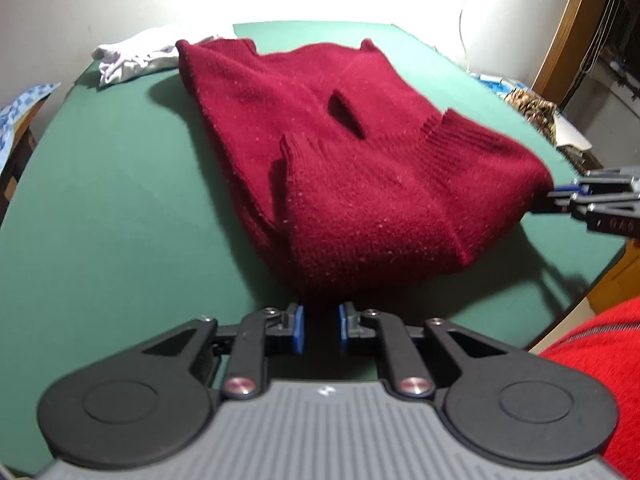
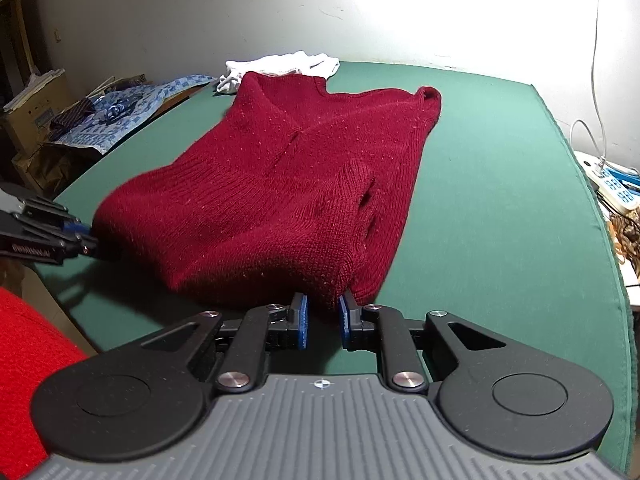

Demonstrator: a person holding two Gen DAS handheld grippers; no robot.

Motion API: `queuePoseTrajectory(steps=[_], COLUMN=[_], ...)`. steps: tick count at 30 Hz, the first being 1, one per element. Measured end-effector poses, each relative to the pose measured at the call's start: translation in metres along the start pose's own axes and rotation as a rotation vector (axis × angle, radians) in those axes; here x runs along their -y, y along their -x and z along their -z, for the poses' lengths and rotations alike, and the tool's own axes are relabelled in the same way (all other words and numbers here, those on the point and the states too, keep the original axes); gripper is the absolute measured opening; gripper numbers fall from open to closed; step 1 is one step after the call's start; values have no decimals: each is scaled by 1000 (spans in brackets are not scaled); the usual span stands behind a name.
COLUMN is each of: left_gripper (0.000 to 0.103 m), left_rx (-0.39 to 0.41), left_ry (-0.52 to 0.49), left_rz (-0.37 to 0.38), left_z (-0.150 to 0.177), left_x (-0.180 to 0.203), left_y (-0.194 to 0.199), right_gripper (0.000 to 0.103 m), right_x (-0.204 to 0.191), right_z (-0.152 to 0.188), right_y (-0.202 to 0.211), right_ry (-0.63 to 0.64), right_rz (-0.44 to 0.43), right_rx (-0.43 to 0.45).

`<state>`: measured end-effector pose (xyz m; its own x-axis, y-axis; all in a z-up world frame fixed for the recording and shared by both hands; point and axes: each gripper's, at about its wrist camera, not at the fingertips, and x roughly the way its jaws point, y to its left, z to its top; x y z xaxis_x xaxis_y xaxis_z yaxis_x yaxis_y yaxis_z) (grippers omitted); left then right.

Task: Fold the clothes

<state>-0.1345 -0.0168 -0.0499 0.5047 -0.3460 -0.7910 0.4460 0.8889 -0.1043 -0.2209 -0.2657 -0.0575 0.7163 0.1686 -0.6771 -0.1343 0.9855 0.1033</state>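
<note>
my left tool (image 1: 321,322) and right tool (image 2: 323,316) each pinch a near corner of the red sweater (image 1: 352,152), which stretches away from me.

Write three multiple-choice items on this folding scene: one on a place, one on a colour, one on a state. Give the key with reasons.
1. Where does the white garment lie?
A. beyond the sweater's far end
B. under the left gripper
C. on the floor

2. What colour is the table cover?
A. blue
B. green
C. grey

3. What are the two grippers doing?
A. both hang open
B. one grips
C. both grip the sweater

Key: A, it shows past the dark red sweater; B, green cloth all round; C, left gripper and right gripper each pinch a near corner.
</note>
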Motion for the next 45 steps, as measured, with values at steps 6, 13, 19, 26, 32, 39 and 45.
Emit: queuePoseTrajectory(steps=[6, 13, 19, 26, 32, 39, 45], left_gripper=[10, 10, 10, 6, 0, 2, 22], left_rx=[5, 97, 196, 296, 291, 217, 193], left_ry=[-30, 137, 256, 334, 361, 369, 363], left_rz=[-34, 8, 18, -48, -103, -204, -236], left_z=[3, -26, -57, -96, -116, -134, -121], left_x=[7, -8, -19, -34, -52, -71, -73], left_y=[8, 24, 32, 23, 5, -43, -45], right_gripper=[16, 15, 15, 13, 12, 12, 11], right_x=[8, 32, 52, 72, 86, 101, 114], right_z=[-4, -26, -62, -102, -121, -128, -117], right_y=[2, 11, 4, -24, -52, -111, -132], right_ry=[-2, -152, -311, -477, -529, -510, -519], right_rz=[-36, -126, -226, -225, -154, -75, 62], right_rx=[-24, 25, 134, 234, 266, 210, 180])
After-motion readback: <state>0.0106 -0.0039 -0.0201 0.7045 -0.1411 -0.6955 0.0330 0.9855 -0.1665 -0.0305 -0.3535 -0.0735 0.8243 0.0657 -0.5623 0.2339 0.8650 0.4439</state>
